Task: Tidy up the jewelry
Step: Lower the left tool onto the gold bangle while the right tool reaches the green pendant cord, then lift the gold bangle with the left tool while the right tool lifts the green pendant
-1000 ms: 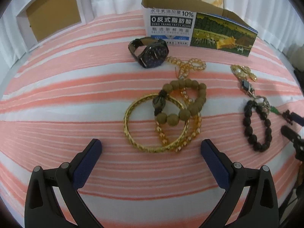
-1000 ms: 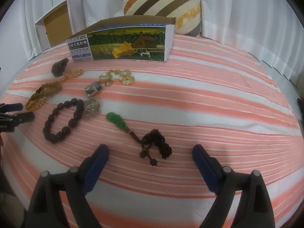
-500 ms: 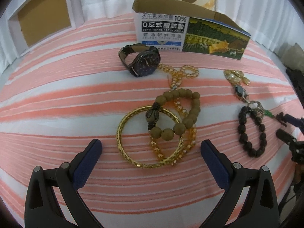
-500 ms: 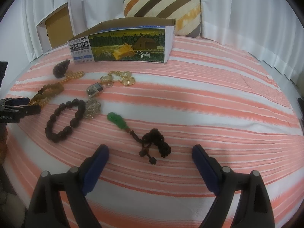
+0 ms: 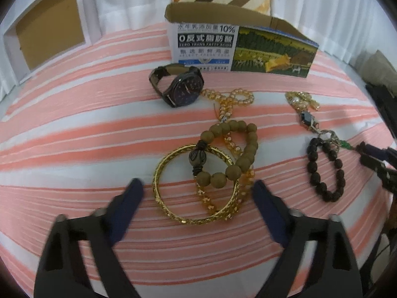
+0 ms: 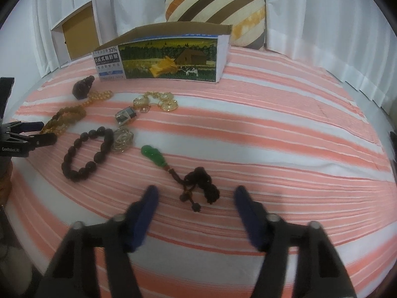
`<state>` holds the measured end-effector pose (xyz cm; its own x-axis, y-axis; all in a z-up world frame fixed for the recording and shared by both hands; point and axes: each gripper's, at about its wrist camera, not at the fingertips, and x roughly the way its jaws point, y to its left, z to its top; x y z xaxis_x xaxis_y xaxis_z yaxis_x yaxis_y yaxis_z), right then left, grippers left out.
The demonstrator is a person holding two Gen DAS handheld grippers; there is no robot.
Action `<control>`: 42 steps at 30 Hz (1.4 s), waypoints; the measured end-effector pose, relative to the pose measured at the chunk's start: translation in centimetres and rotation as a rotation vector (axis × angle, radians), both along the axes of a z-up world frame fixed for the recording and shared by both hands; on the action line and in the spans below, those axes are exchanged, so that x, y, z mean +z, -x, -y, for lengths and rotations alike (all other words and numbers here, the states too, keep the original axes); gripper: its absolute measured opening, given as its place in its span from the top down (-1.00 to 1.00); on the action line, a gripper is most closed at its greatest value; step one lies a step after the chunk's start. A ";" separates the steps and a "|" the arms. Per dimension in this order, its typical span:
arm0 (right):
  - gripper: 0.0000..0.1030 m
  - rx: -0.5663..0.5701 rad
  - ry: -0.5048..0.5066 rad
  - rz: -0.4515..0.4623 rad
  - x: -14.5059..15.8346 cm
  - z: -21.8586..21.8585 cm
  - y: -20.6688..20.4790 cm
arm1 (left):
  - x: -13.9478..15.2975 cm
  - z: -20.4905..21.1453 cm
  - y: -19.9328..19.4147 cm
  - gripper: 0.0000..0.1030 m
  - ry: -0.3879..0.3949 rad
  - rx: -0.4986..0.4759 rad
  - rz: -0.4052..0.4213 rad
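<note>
- We see the left gripper [image 5: 198,191] with its 2 blue-padded fingers spread wide and holding nothing, poised over the near edge of the gold bangle [image 5: 196,185].
- A bracelet of olive-brown wooden beads [image 5: 230,154] lies across the bangle's far side, and a strand of amber beads [image 5: 228,104] runs under both toward the dark wristwatch [image 5: 182,88].
- The watch stands on edge just in front of the open printed carton [image 5: 238,47].
- Our right gripper [image 6: 194,193] is also spread wide and grips nothing; the dark knotted cord [image 6: 201,185] of the green jade pendant [image 6: 153,155] lies between its fingers on the striped cloth [image 6: 285,134].
- To the left of the pendant we see a dark bead bracelet [image 6: 85,152] touching a pale metal ornament [image 6: 121,139].
- Farther back lie a small square-faced piece [image 6: 126,115] and a gold chain cluster [image 6: 158,100], near the carton.
- A striped cushion [image 6: 215,2] leans behind the carton.
</note>
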<state>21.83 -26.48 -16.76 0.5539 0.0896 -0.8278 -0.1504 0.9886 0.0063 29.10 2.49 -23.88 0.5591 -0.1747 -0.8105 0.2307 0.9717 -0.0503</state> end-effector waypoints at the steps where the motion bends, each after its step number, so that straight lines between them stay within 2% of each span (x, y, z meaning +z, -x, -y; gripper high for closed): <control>1: 0.27 -0.001 -0.005 0.001 0.1 0.2 0.0 | 0.0 0.0 0.0 -0.45 0.001 -0.006 0.005; 2: 0.43 -0.001 -0.006 0.001 0.1 0.3 0.0 | 0.1 -0.1 0.1 -0.35 0.003 -0.010 0.013; 6: 0.56 0.001 -0.011 0.000 0.1 0.4 0.0 | 0.3 -1.0 0.9 -0.34 0.043 -0.007 0.019; 16: 0.56 0.023 -0.017 0.001 0.0 0.3 0.3 | 0.9 -3.5 5.0 -0.35 0.037 0.025 0.013; 17: 0.48 0.033 -0.029 0.001 0.0 0.3 0.3 | 0.8 -3.7 5.2 -0.35 0.039 0.030 0.010; 18: 0.24 0.043 -0.040 0.002 0.1 0.4 0.4 | 0.7 -3.8 5.3 -0.35 0.037 0.037 0.008; 20: -0.03 0.053 -0.050 0.008 0.0 0.3 0.5 | 0.5 -3.9 5.4 -0.36 0.029 0.045 0.015; 23: -0.03 0.063 -0.039 0.011 -0.1 -0.2 0.3 | 0.3 -3.7 5.5 -0.42 0.017 0.043 0.028; 26: -0.02 0.090 -0.022 0.029 -0.4 -0.8 0.1 | 0.2 -3.6 5.7 -0.37 0.009 0.048 0.051; 28: 0.19 0.099 -0.004 0.042 -0.4 -1.0 0.1 | 0.2 -3.8 5.8 -0.36 0.020 0.054 0.064; 30: 0.76 0.095 -0.006 0.050 -0.4 -0.8 0.1 | 0.3 -4.2 6.1 -0.35 0.041 0.061 0.077; 35: 0.82 0.061 -0.033 0.090 0.1 -0.1 0.7 | 0.8 -4.8 6.9 -0.35 0.050 0.104 0.106; 42: 0.82 0.036 -0.073 0.138 2.6 0.2 1.7 | 3.1 -5.1 8.2 -0.35 0.057 0.124 0.160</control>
